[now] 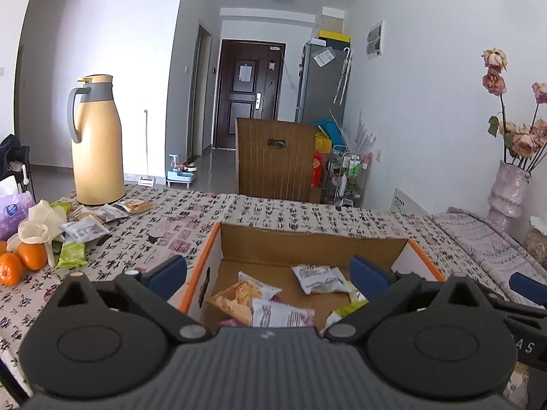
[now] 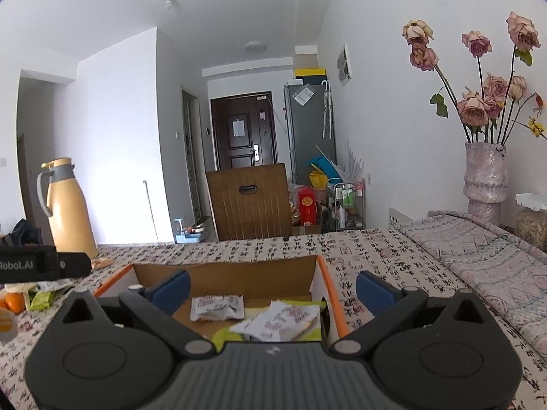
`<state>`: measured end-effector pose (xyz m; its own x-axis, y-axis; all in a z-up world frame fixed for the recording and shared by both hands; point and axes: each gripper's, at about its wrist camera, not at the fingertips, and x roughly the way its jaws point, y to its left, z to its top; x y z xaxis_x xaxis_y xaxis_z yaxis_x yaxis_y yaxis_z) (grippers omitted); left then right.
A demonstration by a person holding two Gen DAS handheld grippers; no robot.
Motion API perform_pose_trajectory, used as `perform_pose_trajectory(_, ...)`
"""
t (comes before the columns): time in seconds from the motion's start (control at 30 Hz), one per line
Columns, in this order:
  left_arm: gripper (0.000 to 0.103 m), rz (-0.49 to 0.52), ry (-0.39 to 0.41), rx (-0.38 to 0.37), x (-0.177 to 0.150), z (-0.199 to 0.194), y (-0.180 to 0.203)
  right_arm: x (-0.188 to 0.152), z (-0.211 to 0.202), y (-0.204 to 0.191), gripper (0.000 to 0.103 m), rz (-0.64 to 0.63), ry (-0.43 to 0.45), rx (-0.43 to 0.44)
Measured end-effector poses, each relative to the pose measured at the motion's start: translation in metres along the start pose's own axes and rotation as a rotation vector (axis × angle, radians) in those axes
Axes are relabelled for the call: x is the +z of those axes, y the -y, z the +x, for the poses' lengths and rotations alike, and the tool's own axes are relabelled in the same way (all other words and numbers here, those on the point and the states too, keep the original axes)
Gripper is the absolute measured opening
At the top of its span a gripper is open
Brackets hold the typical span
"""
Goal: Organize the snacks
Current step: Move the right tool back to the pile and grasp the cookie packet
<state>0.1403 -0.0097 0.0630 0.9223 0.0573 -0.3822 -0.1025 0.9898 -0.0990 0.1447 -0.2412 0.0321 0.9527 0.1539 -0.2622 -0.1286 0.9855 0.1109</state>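
Home, living/dining area. Evidence: dark entry door [image 1: 251, 94] at hall end; refrigerator [image 1: 319, 82] right of door; wooden chair [image 1: 275, 159] before door; thermos jug [image 1: 95, 140], dried roses in vase [image 2: 485, 177] on cloth-covered counter [image 1: 273, 212].

White walls and ceiling in daylight; a dark door [image 1: 251, 94] down the hall; grey fridge [image 1: 319, 83] right; wooden chair [image 1: 275, 160] behind the counter [image 1: 273, 212].

The right claw [image 2: 271, 288] gapes empty above snack packets [image 2: 218, 307] in the cardboard box [image 2: 328, 283].
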Motion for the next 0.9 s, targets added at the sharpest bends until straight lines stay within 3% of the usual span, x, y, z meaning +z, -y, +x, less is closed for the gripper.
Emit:
perform_pose_trajectory(0.3,0.103,0.022,-0.047,-0.005,-0.024,-0.021,-0.012,-0.023,-0.031,0.0,0.103,-0.016,-0.055,0.011)
perform_pose_trajectory(0.9,0.103,0.052,-0.218,-0.005,-0.103,-0.043,-0.042,-0.092,-0.064,-0.001,0.103,-0.016,-0.288,0.03)
